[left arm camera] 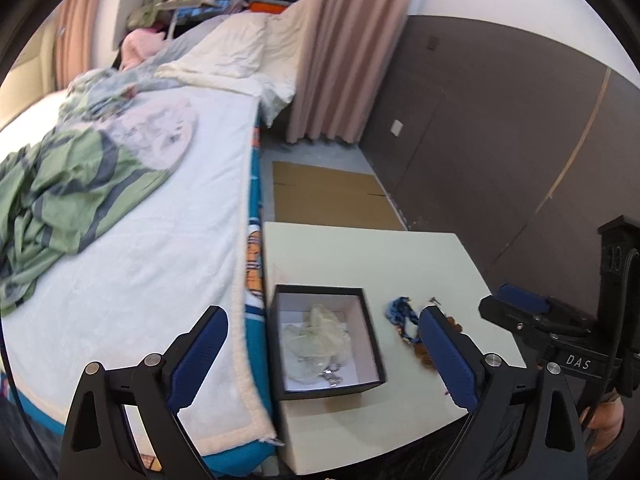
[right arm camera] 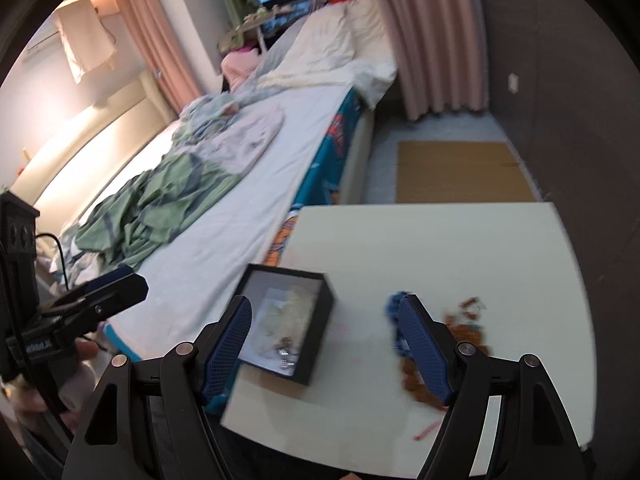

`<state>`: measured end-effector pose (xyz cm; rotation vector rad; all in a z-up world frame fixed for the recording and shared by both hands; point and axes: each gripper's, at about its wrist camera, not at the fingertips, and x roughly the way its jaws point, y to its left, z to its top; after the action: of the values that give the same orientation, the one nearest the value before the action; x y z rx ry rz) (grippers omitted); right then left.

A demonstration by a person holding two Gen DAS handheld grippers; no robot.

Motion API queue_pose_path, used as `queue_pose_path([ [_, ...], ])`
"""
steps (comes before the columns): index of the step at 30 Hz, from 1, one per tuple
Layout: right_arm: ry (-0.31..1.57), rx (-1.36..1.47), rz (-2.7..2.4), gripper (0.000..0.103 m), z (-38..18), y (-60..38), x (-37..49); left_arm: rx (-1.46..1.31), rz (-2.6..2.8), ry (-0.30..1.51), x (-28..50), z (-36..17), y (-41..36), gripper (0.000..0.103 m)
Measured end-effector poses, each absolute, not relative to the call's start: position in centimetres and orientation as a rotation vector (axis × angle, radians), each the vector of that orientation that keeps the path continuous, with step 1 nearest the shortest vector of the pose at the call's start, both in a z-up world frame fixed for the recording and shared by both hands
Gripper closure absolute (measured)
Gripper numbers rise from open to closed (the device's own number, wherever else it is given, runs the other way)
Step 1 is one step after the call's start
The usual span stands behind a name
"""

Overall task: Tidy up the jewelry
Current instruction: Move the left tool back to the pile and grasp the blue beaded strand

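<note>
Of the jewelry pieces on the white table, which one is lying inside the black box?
The small silver metal piece, resting on pale tissue in the open black square box. The blue braided cord and the brown beaded string lie outside, on the bare table.

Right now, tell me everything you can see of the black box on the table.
The black box is square and shallow, with thin dark walls and a white lining; it looks like cardboard. It has no lid on and sits flat on the pale table, near the edge beside the bed. Inside lie crumpled clear wrapping and small silvery jewelry. No gripper touches it.
</note>
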<state>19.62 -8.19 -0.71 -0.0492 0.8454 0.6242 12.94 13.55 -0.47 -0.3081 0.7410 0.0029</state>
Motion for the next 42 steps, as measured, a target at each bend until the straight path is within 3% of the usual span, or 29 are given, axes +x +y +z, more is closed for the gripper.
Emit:
queue_pose_path([
  [15,0.801,-0.018,0.351,0.025,-0.9,-18.3,18.6,-0.195,-0.126,0.790,15.1,-1.0,5.3,0.006],
  [18,0.803,-0.036,0.347,0.017,-1.0,-19.7,18.3,-0.173,-0.118,0.822,15.7,-1.4,3.9,0.004],
  [38,0.837,0.000,0.318,0.017,-4.8,-24.9,18.5,-0.062,-0.152,0.971,19.3,-5.3,-2.2,0.004],
  [41,0.860,0.020,0.348,0.017,-5.4,-25.1,18.7,-0.049,-0.165,1.003,20.3,-6.1,-3.0,0.009],
  [42,0.864,0.021,0.353,0.017,-5.5,-25.0,18.9,-0.052,-0.170,1.017,20.7,-6.5,-3.1,0.015],
])
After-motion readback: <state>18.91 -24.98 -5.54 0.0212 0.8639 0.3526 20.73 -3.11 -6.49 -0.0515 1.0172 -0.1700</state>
